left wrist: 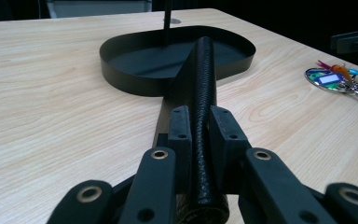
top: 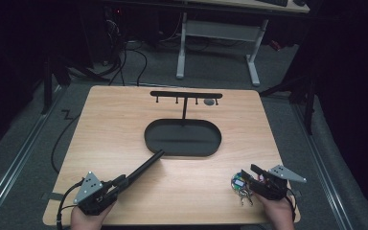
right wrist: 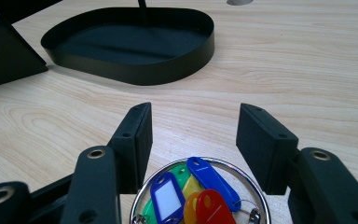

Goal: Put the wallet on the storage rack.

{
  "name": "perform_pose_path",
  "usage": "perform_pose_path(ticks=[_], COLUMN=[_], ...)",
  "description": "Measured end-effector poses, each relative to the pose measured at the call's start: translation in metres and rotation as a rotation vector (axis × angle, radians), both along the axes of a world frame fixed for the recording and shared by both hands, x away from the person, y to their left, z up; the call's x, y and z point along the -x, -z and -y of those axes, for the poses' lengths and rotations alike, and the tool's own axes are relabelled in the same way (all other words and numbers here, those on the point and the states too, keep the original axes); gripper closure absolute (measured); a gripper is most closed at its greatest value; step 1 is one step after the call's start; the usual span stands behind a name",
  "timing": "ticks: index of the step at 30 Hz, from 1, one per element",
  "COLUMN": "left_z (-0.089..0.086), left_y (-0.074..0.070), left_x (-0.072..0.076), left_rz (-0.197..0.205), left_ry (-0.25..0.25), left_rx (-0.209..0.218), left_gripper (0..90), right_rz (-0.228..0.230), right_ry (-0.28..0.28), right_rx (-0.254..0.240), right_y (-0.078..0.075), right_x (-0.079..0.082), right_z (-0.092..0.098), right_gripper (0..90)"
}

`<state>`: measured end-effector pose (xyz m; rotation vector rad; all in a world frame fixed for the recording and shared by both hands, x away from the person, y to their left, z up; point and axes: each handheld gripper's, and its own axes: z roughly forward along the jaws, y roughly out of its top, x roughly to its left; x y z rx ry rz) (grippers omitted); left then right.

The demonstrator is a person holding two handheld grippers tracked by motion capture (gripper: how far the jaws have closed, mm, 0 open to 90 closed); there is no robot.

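My left gripper (top: 120,183) is shut on one end of a long, flat black leather case (top: 143,167). The case lies low over the table, slanting toward the black oval tray (top: 182,154), and its far end reaches the tray's near rim. In the left gripper view the pads (left wrist: 179,126) squeeze the textured case (left wrist: 203,70) edge-on. My right gripper (top: 247,176) is open at the table's front right. A metal key ring with coloured tags (right wrist: 193,191) lies on the wood below the base of its jaws, and the pads (right wrist: 133,135) do not touch it.
A thin post rises from the tray to a black crossbar with small hooks (top: 186,94). A grey round disc (top: 210,101) lies on the wood behind it. The table's front edge is close under both hands. Desk legs and cables stand on the floor beyond.
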<state>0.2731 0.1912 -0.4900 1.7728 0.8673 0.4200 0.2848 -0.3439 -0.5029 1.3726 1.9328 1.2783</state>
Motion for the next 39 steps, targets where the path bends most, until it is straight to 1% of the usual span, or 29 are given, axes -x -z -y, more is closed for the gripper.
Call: perform_pose_path(ticks=[4,8,10,13,15,16,19,22,24,27,32,37,39], left_z=[-0.001,-0.004,-0.004,-0.004,-0.002,0.0,0.009,0.016,0.018,0.015,0.006,-0.002,-0.004], left_y=[0.001,0.001,0.001,0.0,-0.001,-0.001,-0.002,-0.003,-0.004,-0.003,-0.001,0.004,0.004], left_x=[-0.003,-0.01,-0.012,-0.013,-0.013,-0.012,-0.009,-0.004,0.0,0.001,0.0,-0.005,-0.007], left_rz=[0.001,-0.012,-0.008,-0.019,-0.036,-0.038,-0.053,-0.056,-0.057,-0.055,-0.053,-0.053,-0.053], left_ry=[0.006,0.003,-0.004,-0.001,0.013,0.021,0.06,0.088,0.095,0.086,0.054,0.018,0.015], left_rx=[-0.001,0.019,0.021,0.029,0.046,0.045,0.065,0.066,0.071,0.068,0.088,0.125,0.127], left_gripper=[79.4,79.6,80.1,80.9,81.1,81.2,81.3,81.3,81.2,81.2,80.3,78.6,78.2], right_rz=[-0.002,-0.002,-0.003,-0.003,-0.006,-0.007,-0.008,-0.012,-0.011,-0.012,-0.012,-0.016,-0.018], right_ry=[0.007,0.022,0.029,0.04,0.042,0.041,0.036,0.031,0.025,0.015,-0.003,-0.005,-0.004], right_rx=[0.001,0.002,0.002,-0.005,-0.006,-0.005,-0.004,-0.005,-0.004,-0.002,0.003,0.002,0.004], right_y=[0.0,0.0,0.001,0.001,0.001,0.001,0.001,0.002,0.002,0.002,0.002,0.002,0.003], right_x=[0.003,0.008,0.011,0.013,0.014,0.014,0.013,0.011,0.009,0.006,0.002,0.002,0.003], right_z=[0.002,0.006,0.009,0.013,0.013,0.013,0.012,0.011,0.01,0.007,0.002,0.001,0.002], right_gripper=[46.2,46.3,46.3,46.3,46.2,46.2,46.2,46.2,46.2,46.2,46.2,46.2,46.2])
